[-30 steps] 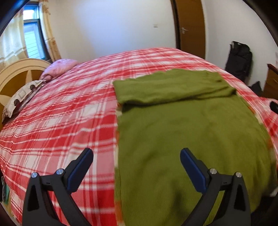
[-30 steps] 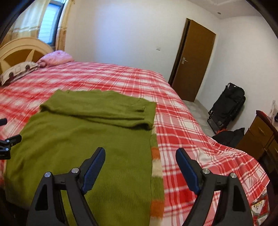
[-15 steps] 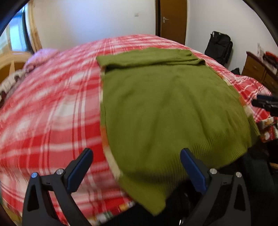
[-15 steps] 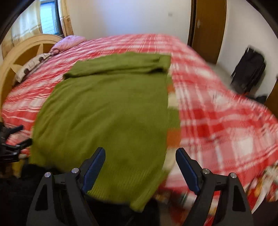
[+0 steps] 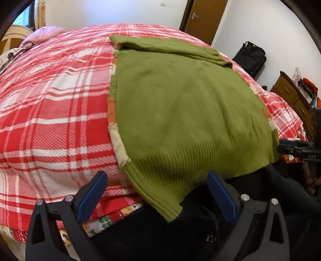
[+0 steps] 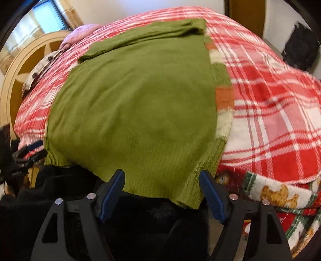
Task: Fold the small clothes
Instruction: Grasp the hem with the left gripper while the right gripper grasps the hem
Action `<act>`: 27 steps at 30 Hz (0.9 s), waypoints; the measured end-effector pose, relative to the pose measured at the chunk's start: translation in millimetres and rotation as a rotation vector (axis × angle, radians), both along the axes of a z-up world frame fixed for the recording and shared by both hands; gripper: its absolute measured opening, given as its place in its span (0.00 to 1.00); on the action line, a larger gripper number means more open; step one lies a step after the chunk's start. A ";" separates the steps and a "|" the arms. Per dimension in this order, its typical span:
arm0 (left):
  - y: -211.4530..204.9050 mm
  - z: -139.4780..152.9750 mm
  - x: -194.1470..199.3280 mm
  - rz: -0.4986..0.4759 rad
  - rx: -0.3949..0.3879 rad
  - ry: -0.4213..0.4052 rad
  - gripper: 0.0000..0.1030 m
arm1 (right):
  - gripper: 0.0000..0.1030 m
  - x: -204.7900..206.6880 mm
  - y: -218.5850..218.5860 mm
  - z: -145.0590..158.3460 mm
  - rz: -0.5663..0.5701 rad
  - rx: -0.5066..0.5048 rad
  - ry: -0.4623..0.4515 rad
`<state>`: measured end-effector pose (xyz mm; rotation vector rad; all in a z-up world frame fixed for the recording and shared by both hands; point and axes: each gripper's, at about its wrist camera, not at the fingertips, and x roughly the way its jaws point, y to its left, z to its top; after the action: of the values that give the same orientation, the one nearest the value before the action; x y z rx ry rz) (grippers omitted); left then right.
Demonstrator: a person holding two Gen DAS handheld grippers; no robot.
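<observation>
A green knit sweater (image 5: 180, 104) lies flat on the red plaid bed (image 5: 56, 104), sleeves folded across its far end, striped orange and white edges showing at both sides. Its ribbed hem hangs over the bed's near edge. My left gripper (image 5: 156, 180) is open, straddling the hem's left corner (image 5: 166, 204) without pressing it. My right gripper (image 6: 160, 176) straddles the hem's right corner (image 6: 188, 194). Its jaws are closing, cloth between them, pads apart from it. Each gripper shows at the other view's edge: right gripper (image 5: 293, 149), left gripper (image 6: 30, 153).
A round wooden headboard (image 6: 18, 80) and pillows (image 5: 46, 34) lie at the bed's far left. A brown door (image 5: 204, 18), black bag (image 5: 250, 58) and wooden dresser (image 5: 291, 94) stand to the right. A teddy-bear blanket (image 6: 276, 194) hangs under the plaid cover. Dark clothing (image 5: 200, 237) fills the foreground.
Both grippers have come down and tilted toward the bed's near edge, from over the sweater's body to its hanging hem corners. The right jaws have narrowed slightly.
</observation>
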<state>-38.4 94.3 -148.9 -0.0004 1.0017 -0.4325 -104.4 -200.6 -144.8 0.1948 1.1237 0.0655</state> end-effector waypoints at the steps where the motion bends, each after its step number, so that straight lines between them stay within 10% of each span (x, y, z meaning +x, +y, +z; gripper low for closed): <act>1: 0.5 -2.1 0.6 -0.001 -0.008 0.009 0.98 | 0.75 0.1 -3.6 -1.8 -0.013 0.017 0.007; 9: 6.6 -22.8 8.1 -0.008 -0.110 0.149 0.75 | 0.73 2.4 -5.0 -21.8 -0.022 0.082 0.063; 16: -3.2 -32.3 7.2 -0.047 -0.081 0.202 0.23 | 0.13 10.5 -10.0 -38.0 -0.025 0.142 0.108; 27: 1.5 3.4 -3.9 -0.081 -0.088 0.097 0.09 | 0.05 6.8 -17.3 15.2 0.010 0.255 -0.021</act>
<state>-42.3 95.8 -145.5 -0.0610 1.0800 -0.5547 -97.7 -217.9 -129.6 0.4144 1.0937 0.2197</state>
